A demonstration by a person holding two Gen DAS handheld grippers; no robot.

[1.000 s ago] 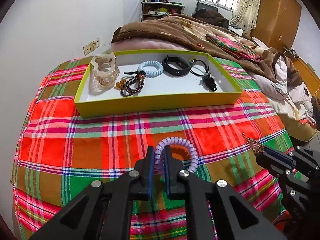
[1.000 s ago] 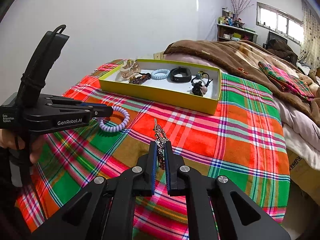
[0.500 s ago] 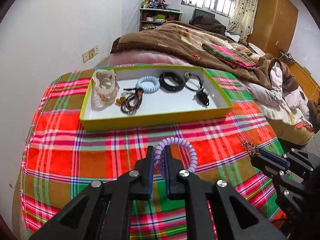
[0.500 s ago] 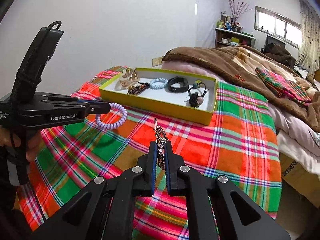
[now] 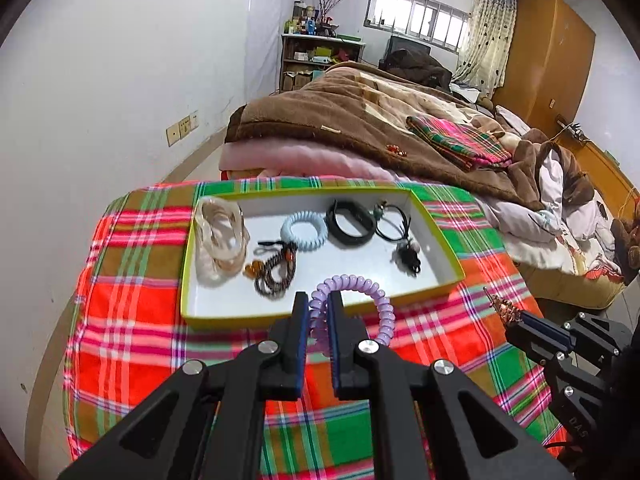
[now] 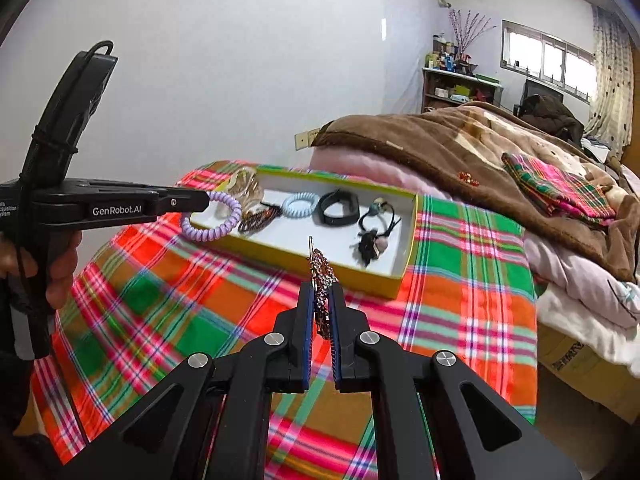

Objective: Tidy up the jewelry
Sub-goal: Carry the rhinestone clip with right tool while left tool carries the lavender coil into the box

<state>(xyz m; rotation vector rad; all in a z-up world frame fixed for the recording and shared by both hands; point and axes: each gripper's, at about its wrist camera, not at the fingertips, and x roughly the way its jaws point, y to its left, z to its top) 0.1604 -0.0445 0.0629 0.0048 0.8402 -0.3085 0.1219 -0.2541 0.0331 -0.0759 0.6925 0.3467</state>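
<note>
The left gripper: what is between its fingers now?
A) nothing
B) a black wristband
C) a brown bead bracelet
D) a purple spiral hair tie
D: the left gripper is shut on the purple spiral hair tie, while the black wristband and bead bracelet lie in the tray.

Lilac spiral hair tie (image 5: pixel 362 300), pale blue spiral hair tie (image 5: pixel 304 235), black band (image 5: pixel 351 224), brown beaded bracelet (image 5: pixel 276 272), yellow-green tray (image 5: pixel 320 310) with white floor, red-green-pink plaid cloth (image 5: pixel 132 344), brown blanket (image 5: pixel 352 124), black grippers with blue pads (image 5: pixel 306 344).
</note>
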